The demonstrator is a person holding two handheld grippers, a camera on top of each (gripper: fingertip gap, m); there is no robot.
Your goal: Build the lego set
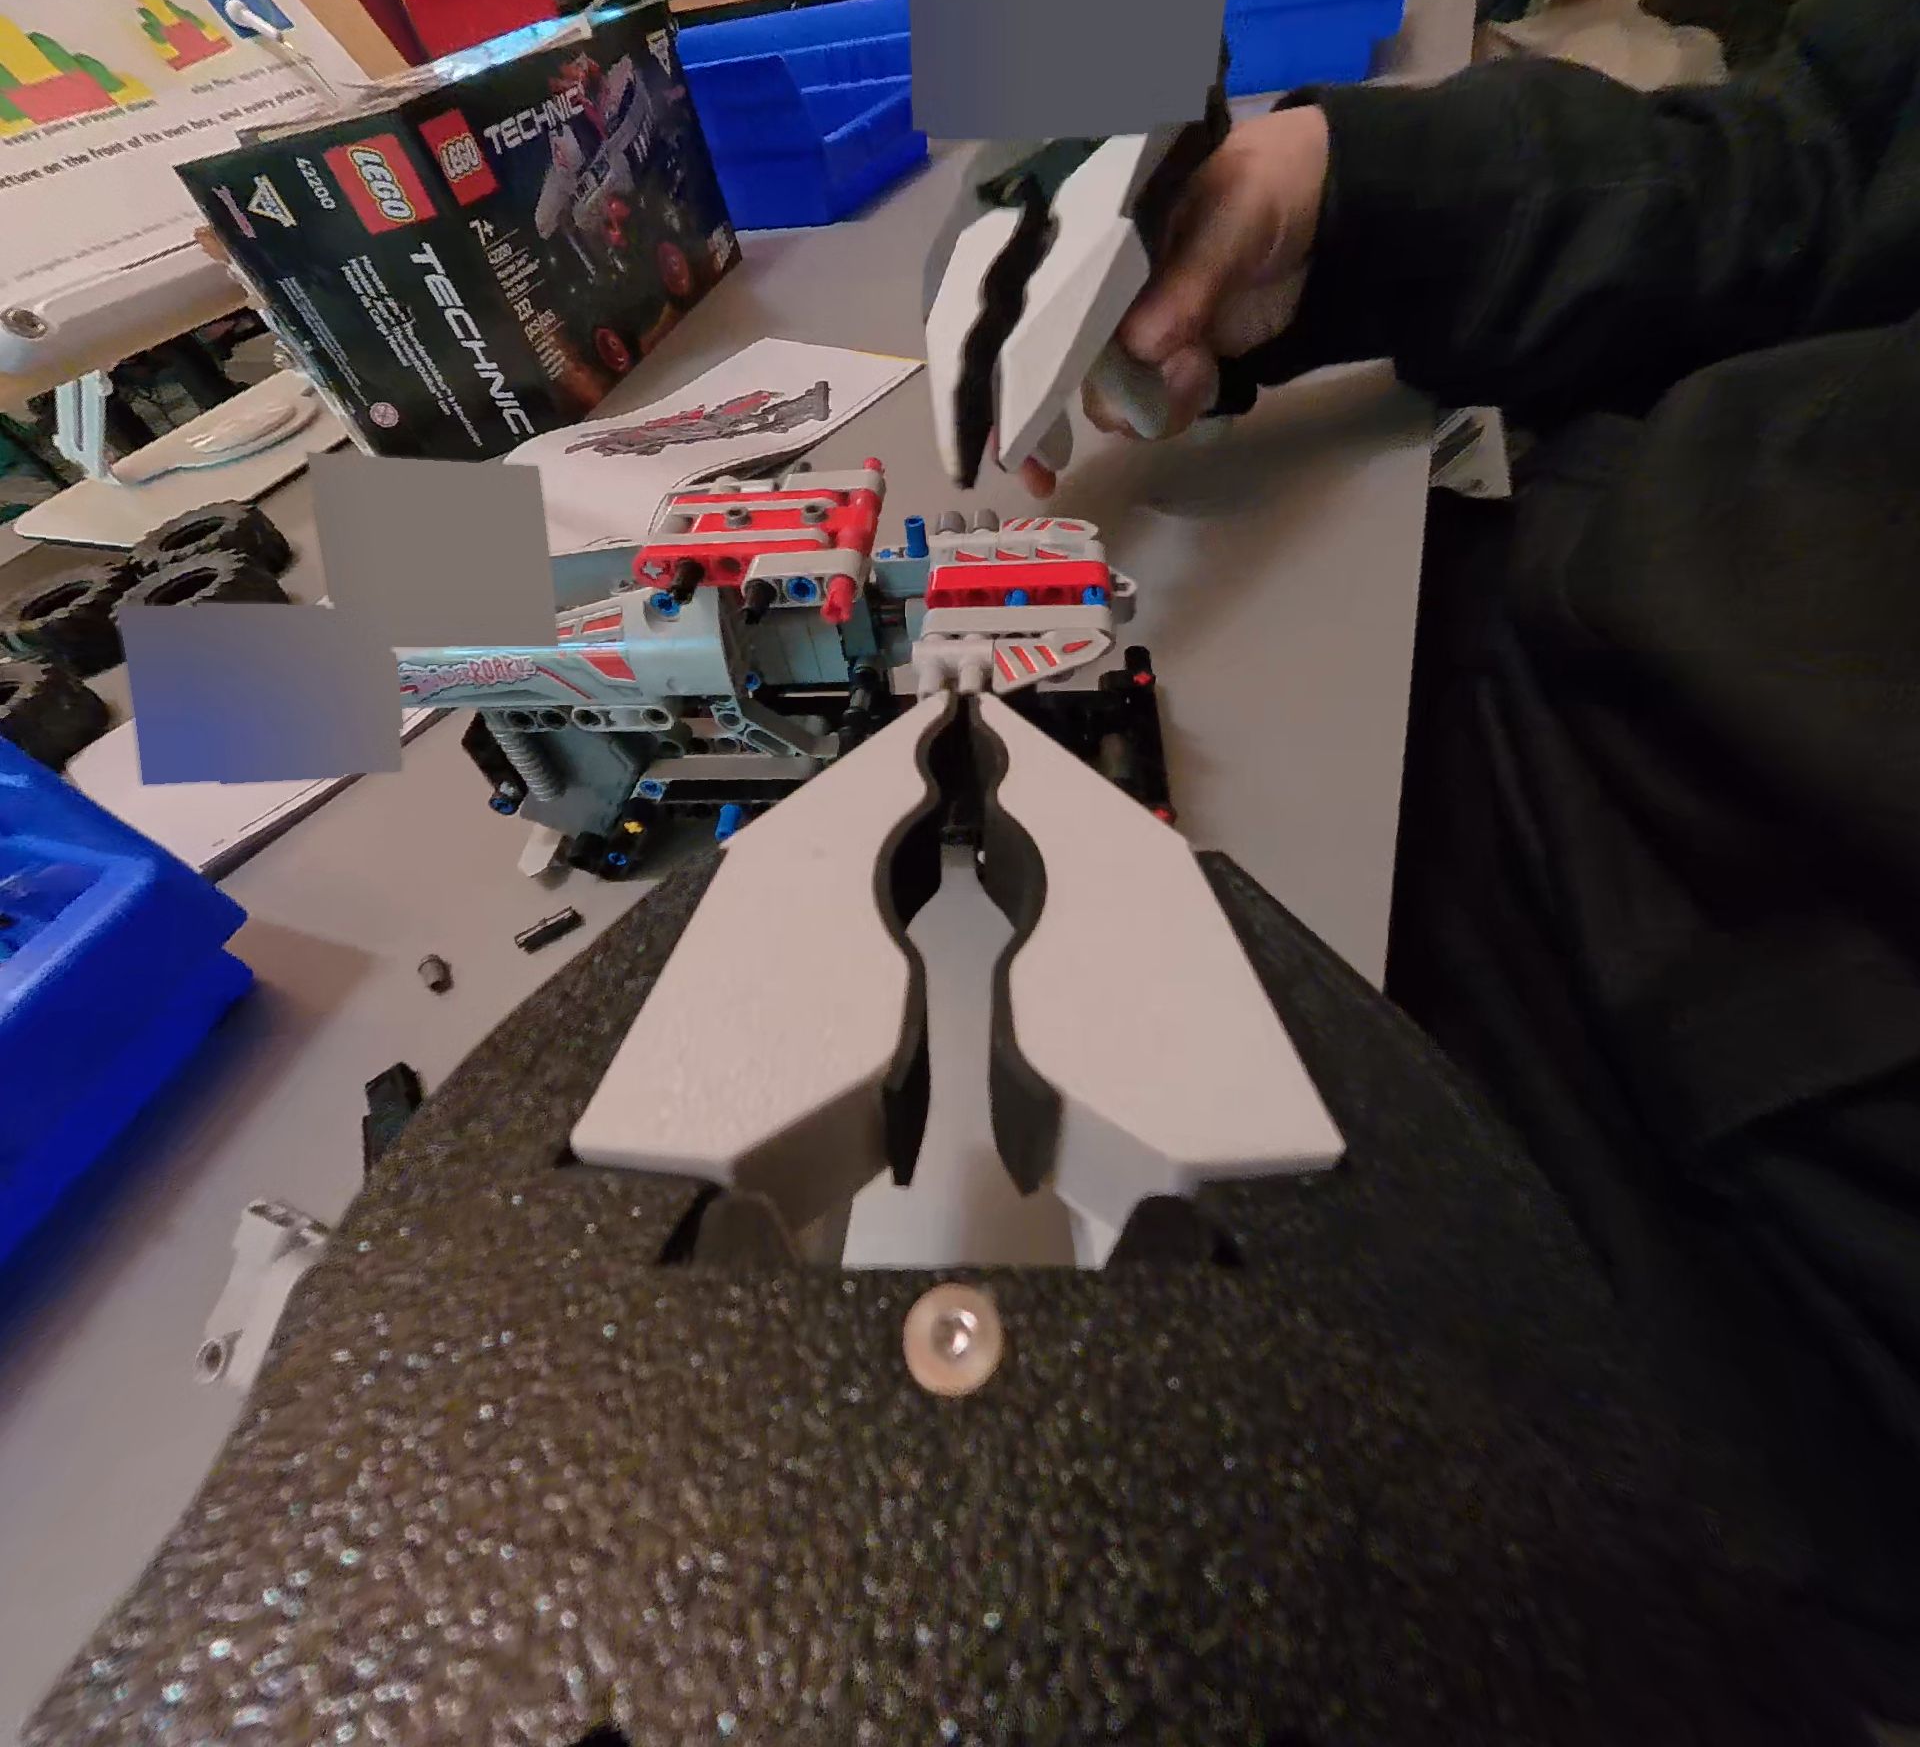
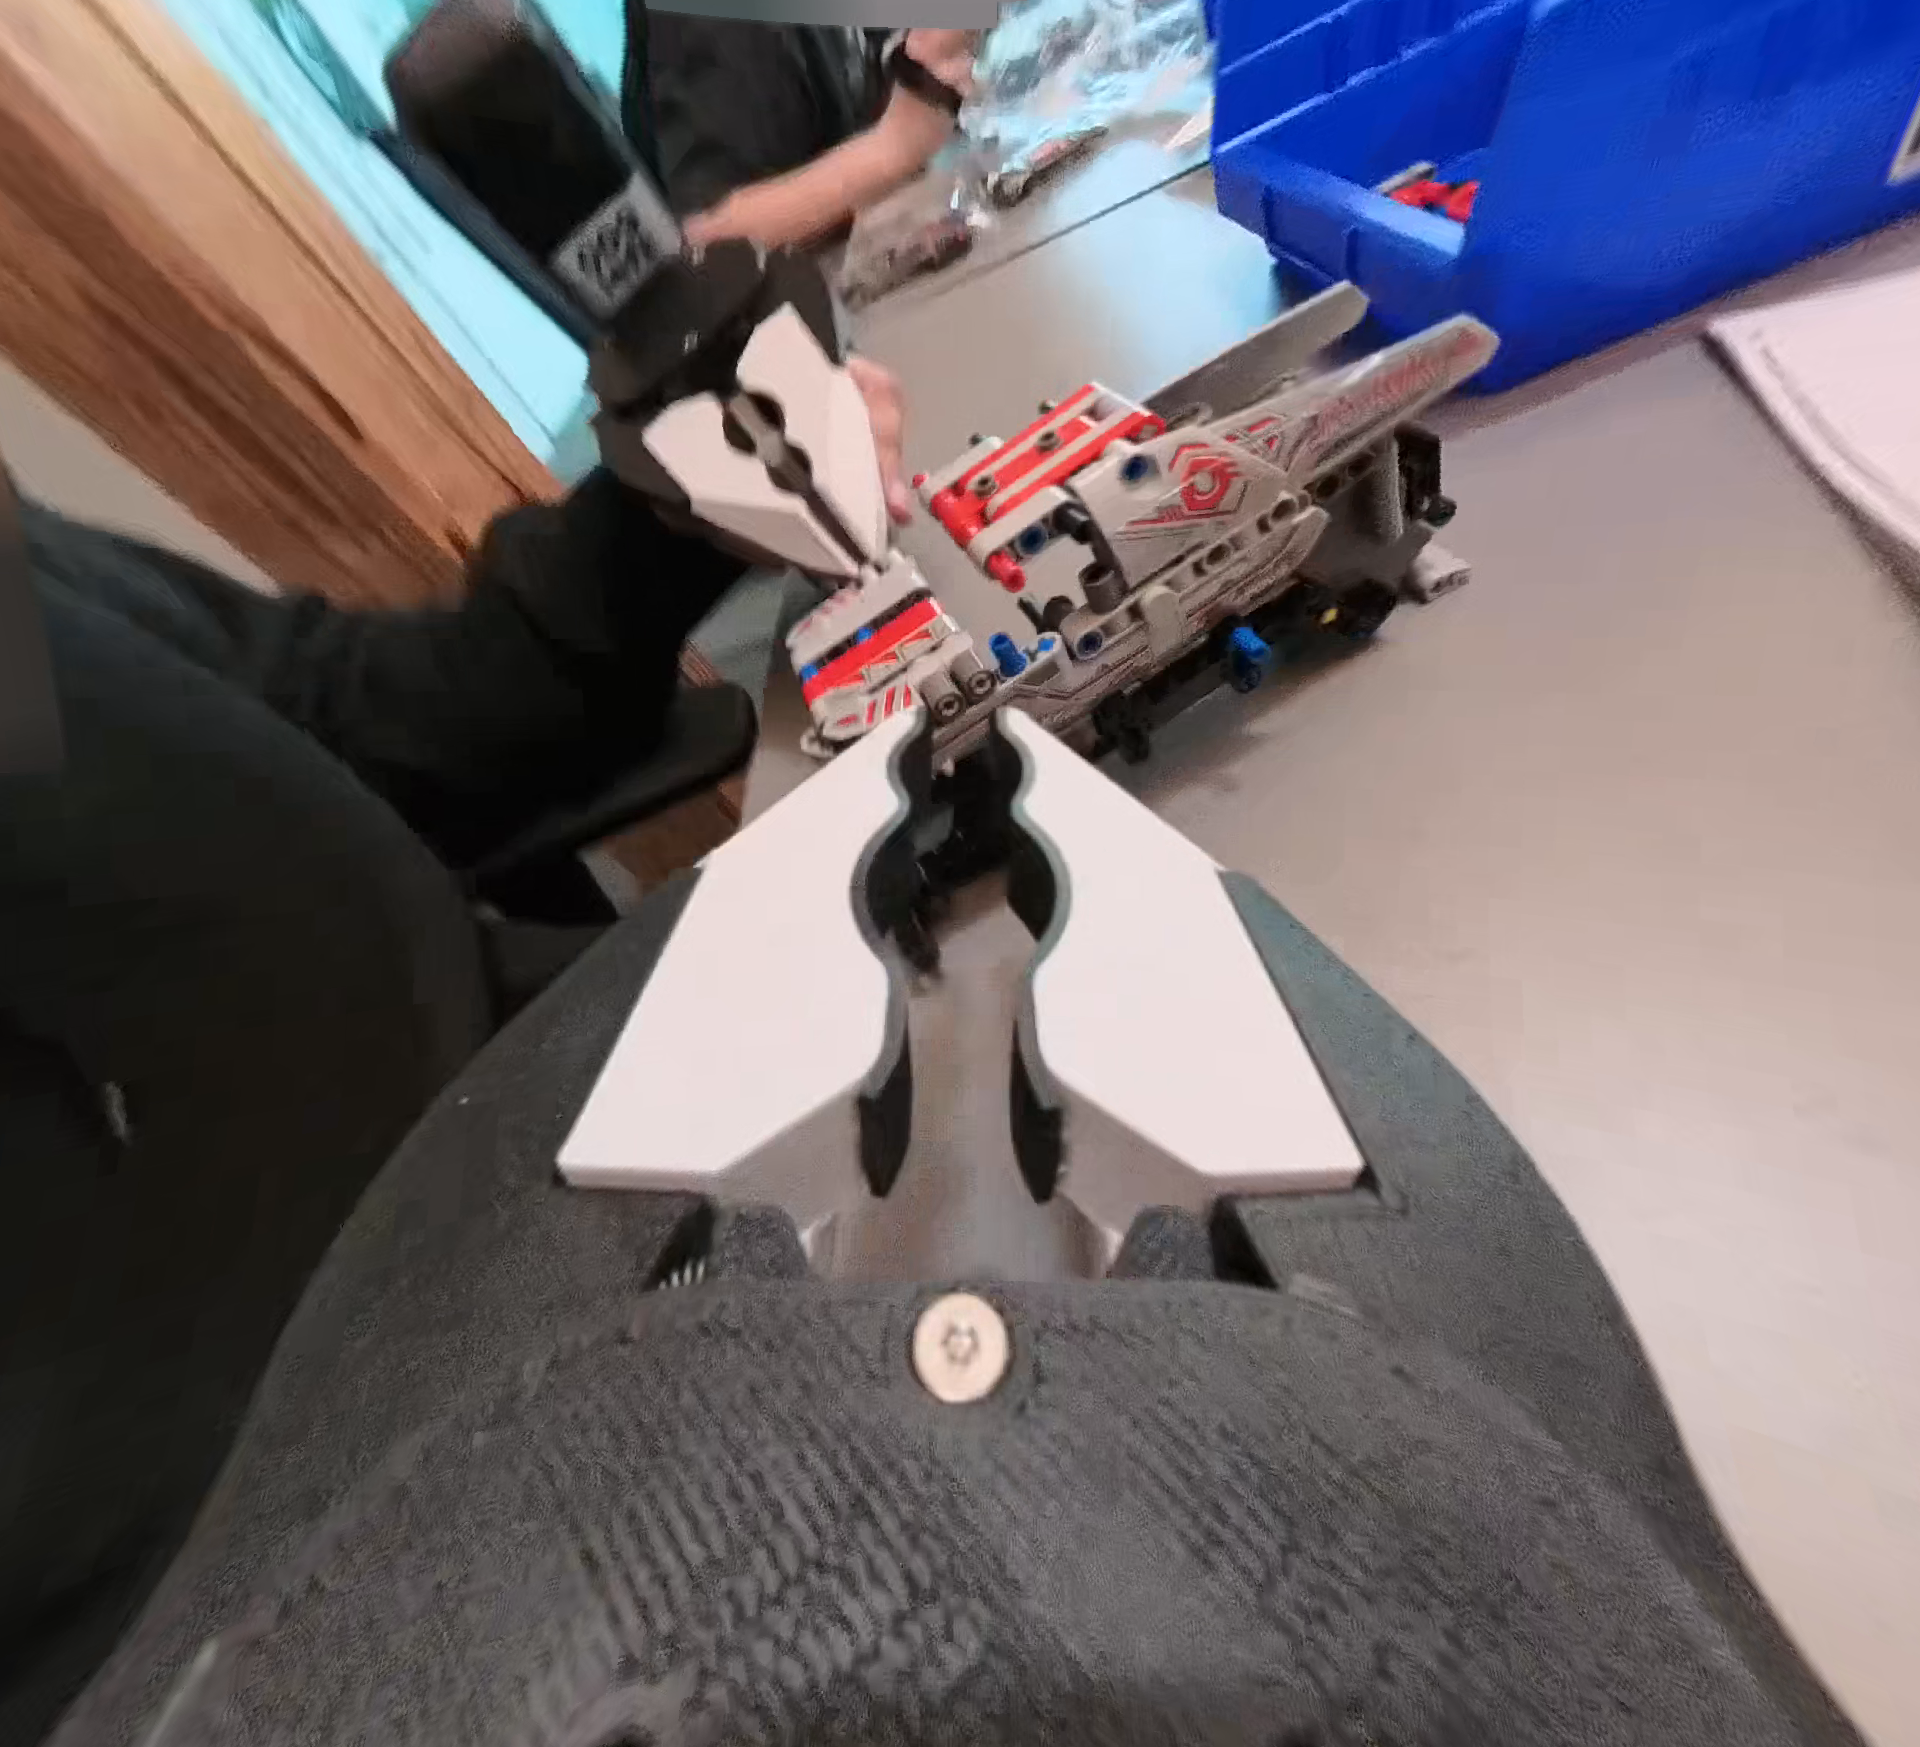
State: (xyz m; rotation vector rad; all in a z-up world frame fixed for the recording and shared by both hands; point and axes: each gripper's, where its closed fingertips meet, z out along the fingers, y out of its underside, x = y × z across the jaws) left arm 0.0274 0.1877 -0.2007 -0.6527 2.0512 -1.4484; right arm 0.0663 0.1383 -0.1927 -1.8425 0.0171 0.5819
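Left wrist view: the left gripper [image 1: 958,710] has its fingers [image 1: 831,949] drawn together, tips at the near edge of the lego model [image 1: 790,648] — whether they pinch a part there I cannot tell. The grey, red and black model sits mid-bench [image 1: 1278,658], its long nose pointing left. Above its right end hangs the right gripper [image 1: 977,461], fingers together, held by a hand [image 1: 1216,284] in a black sleeve. Farther left stand the set's box [image 1: 468,243], black tyres [image 1: 197,554] and a blue bin [image 1: 94,970].

Right wrist view: the right gripper [image 2: 961,726] shows fingers nearly closed with nothing between them, just beside the model's [image 2: 1164,544] near end. The left gripper [image 2: 873,559] touches its red-striped part — blue bins [image 2: 1610,139] stand far right.
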